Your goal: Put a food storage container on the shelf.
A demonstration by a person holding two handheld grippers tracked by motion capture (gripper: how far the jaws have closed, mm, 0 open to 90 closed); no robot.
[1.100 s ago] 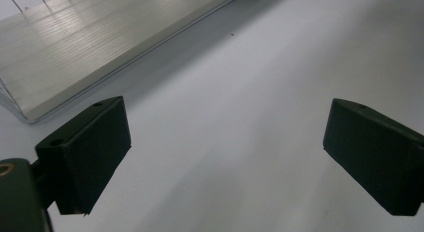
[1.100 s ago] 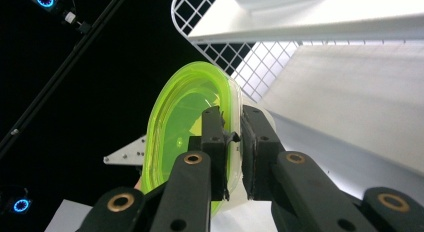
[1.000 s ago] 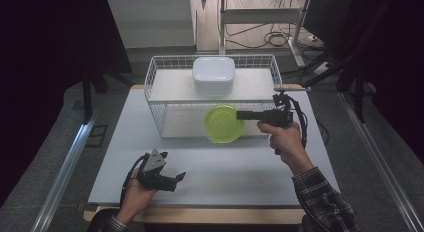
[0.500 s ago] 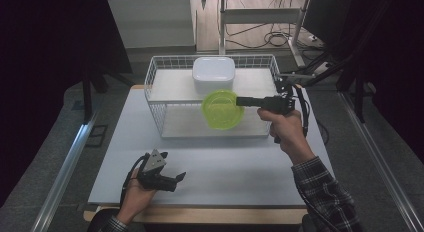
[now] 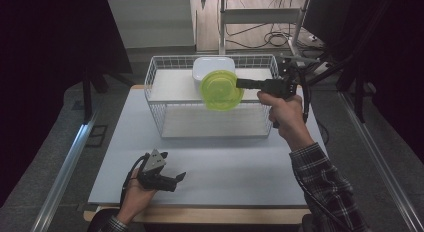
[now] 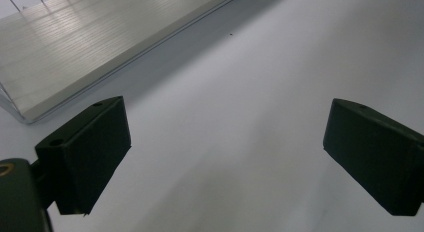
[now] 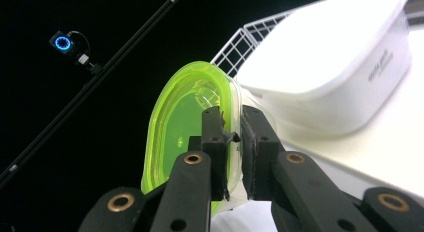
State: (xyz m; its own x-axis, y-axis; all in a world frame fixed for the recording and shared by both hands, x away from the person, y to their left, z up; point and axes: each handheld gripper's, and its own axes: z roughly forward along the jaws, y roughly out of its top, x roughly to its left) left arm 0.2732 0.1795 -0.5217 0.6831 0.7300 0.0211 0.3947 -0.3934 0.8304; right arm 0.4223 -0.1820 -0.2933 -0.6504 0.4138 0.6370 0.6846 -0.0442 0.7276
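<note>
The white surface [image 5: 215, 162] spreads under me, and at its far end sits the wire basket [image 5: 160, 92] with a white container [image 5: 212, 66] at its back. My right tool [image 5: 239, 83] is up over the basket, jaws clamped on the rim of the green lid [image 5: 220, 90], tilted on edge just in front of that container. My left tool [image 5: 180, 178] rests low at the near edge, jaws spread wide, holding nothing.

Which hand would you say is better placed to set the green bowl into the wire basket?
Right. The right gripper is shut on the green bowl's rim and holds it over the wire basket, beside the white container. The left gripper rests open near the table's front edge.
</note>
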